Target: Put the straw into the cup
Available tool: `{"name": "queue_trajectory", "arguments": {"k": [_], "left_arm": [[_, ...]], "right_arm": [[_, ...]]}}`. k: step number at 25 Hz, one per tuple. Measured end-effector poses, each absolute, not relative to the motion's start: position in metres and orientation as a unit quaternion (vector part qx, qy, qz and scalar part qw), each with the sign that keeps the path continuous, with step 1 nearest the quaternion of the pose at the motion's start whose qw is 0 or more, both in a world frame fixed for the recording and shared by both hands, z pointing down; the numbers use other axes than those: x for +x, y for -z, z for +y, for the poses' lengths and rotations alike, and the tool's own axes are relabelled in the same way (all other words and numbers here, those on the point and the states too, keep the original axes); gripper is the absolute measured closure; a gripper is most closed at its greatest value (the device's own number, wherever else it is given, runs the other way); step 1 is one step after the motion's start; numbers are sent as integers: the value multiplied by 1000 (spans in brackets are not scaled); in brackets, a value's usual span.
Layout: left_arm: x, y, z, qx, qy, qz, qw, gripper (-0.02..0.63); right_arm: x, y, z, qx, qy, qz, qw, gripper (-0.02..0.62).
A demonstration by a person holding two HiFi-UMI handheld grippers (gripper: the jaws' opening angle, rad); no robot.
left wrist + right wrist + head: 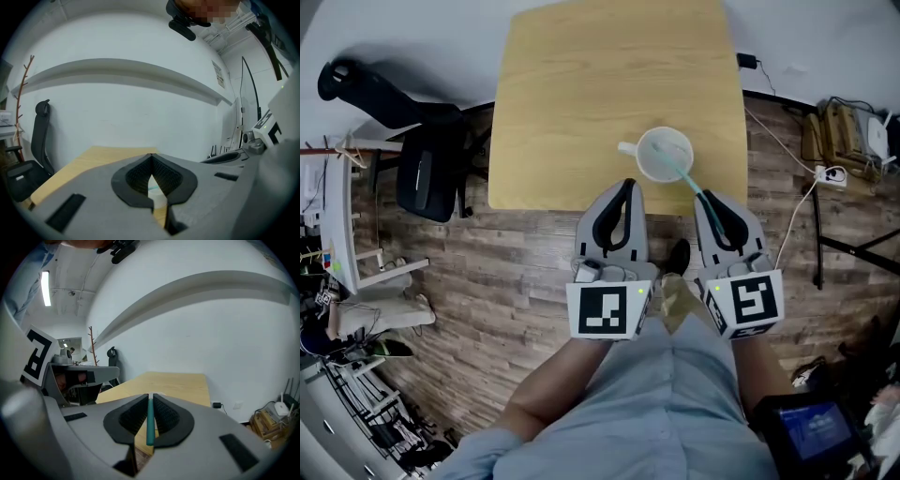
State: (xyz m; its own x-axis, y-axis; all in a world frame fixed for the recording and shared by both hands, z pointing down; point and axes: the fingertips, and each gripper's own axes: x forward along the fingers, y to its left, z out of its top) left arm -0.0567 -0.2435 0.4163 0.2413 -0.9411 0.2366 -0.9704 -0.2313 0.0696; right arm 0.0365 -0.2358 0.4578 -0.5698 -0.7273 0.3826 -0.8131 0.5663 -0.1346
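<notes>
A white cup (664,155) with its handle to the left stands near the front edge of the wooden table (581,94). My right gripper (705,197) is shut on a teal straw (694,183), which slants up-left so that its far end lies over the cup's mouth. In the right gripper view the straw (150,423) runs straight between the dark pads (166,418), with the right gripper (151,395) pointing over the table (178,385). My left gripper (626,184) is shut on nothing, just left of and below the cup. Through the left gripper (151,155) a sliver of the cup (157,193) shows.
A black office chair (427,173) stands left of the table on the wood floor. Cables and a power strip (830,173) lie to the right, beside a box of devices (848,131). A white rack (342,234) is at the far left. A dark screen (811,429) sits at the bottom right.
</notes>
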Motion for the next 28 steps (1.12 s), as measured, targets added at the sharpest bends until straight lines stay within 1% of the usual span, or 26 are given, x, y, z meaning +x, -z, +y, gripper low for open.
{"name": "queue_trajectory", "arguments": {"k": [7,13,14,16,18,24,28], "left_arm": [[-56,-433,-242,781,-83,-608,117,614],[-52,-434,-241,784,-85,-604,118,614],[-51,-433,-240,784,-85,-603,117,614],[-51,-430,-239,785,-84,-603,114,614],[-51,-427,-238,786,-84,-603,110,614],[-49,-410,-233,789,-75,-602,98,614],[-44,-383,-231,797,-55,-596,78,614]], "right_arm": [[35,-477,-235,438,-166,-870,155,569],[34,-483,-239,435,-171,-871,152,566],[33,-483,-239,433,-173,-871,153,560],[31,-484,-239,429,-175,-873,153,526],[32,-481,-238,428,-175,-874,148,505],[38,-455,-239,438,-156,-876,125,495],[41,-412,-240,452,-127,-879,87,495]]}}
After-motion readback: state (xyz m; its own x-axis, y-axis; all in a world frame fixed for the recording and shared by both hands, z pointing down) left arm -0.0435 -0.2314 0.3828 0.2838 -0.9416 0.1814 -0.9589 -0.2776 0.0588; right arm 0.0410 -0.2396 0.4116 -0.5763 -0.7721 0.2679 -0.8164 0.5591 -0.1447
